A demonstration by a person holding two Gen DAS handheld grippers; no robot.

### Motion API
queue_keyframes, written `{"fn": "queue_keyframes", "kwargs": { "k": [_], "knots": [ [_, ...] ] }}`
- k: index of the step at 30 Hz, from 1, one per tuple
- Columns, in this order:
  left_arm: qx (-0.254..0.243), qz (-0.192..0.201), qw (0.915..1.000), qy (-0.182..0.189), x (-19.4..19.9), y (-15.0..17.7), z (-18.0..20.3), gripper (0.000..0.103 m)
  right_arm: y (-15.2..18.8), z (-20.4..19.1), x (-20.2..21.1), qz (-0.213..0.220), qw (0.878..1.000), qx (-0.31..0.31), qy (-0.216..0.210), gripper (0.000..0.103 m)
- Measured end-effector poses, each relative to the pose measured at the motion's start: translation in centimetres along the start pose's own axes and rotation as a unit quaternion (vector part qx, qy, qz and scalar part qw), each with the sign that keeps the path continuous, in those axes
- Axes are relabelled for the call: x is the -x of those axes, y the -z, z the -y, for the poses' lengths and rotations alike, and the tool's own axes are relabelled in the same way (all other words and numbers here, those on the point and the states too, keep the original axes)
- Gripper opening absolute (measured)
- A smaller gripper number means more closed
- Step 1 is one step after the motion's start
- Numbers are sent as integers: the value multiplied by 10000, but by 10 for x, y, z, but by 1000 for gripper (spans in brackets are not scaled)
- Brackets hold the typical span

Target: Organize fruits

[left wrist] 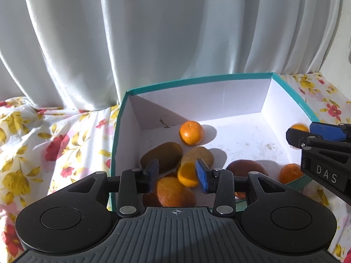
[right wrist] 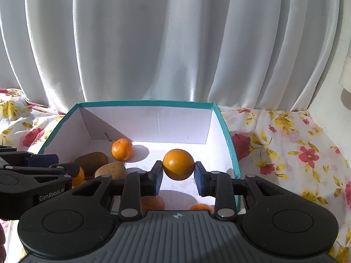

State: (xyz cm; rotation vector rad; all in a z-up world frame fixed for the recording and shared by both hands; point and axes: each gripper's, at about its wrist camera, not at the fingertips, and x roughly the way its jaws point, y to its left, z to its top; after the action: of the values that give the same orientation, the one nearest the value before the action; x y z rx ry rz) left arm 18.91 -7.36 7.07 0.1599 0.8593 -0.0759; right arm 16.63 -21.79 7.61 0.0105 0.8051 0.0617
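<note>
Orange [right wrist: 178,164] between right gripper [right wrist: 178,176] pads

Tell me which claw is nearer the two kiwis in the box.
Left. The left claw hangs right over the kiwis, open; the right claw is off beside them, gripping an orange.

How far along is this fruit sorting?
Mostly done, it seems. The teal box already holds two kiwis and several oranges. The right tool grips one more orange above the box floor. The left tool stands open over the pile. No fruit shows on the floral cloth.
</note>
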Motion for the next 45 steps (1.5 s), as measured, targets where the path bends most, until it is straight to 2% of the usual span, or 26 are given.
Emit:
{"fn": "queue_keyframes", "kwargs": {
  "k": [1,2,3,4,6,8,10,15,20,22,25,28,30,31,34,45],
  "knots": [
    [-34,25,10000,-5,1,0,2,58,0,1,0,16,10000,-23,8,44],
    [-42,50,10000,-29,3,1,2,64,0,2,1,41,10000,-58,20,54],
    [-48,121,9999,-49,6,2,3,70,1,3,2,84,9999,-100,45,74],
    [-77,226,9997,-48,9,4,4,72,2,5,5,143,9998,-147,80,82],
    [-172,299,9993,-148,15,5,8,75,3,6,11,226,9996,-149,49,84],
    [-253,336,9988,-260,20,7,10,77,4,7,16,252,9994,-163,188,92],
    [-276,372,9986,-251,24,9,10,86,6,9,23,324,9988,-180,309,103],
    [-261,393,9986,-239,38,18,9,92,13,13,41,317,9985,-255,360,103],
    [-402,332,9983,-274,53,25,10,95,20,5,66,441,9971,-111,614,103],
    [-485,287,9976,-406,57,26,11,95,18,0,71,271,9967,54,768,103],
    [-392,158,9984,-372,60,27,5,95,14,-9,68,-335,9939,548,898,103],
    [-274,-493,9982,-207,54,21,-5,95,14,-14,59,-815,9895,609,1028,103],
    [-247,-1034,9941,-203,44,18,-10,94,14,-17,52,-1144,9866,563,1017,103],
    [-221,-1182,9926,-190,41,19,-13,94,14,-18,49,-1285,9855,525,979,103],
    [-97,-1379,9902,-189,38,22,-21,93,10,-24,44,-1511,9831,474,921,103],
    [-4,-1541,9876,-301,33,22,-24,93,0,-34,35,-1761,9787,526,917,103]
  ]
}}
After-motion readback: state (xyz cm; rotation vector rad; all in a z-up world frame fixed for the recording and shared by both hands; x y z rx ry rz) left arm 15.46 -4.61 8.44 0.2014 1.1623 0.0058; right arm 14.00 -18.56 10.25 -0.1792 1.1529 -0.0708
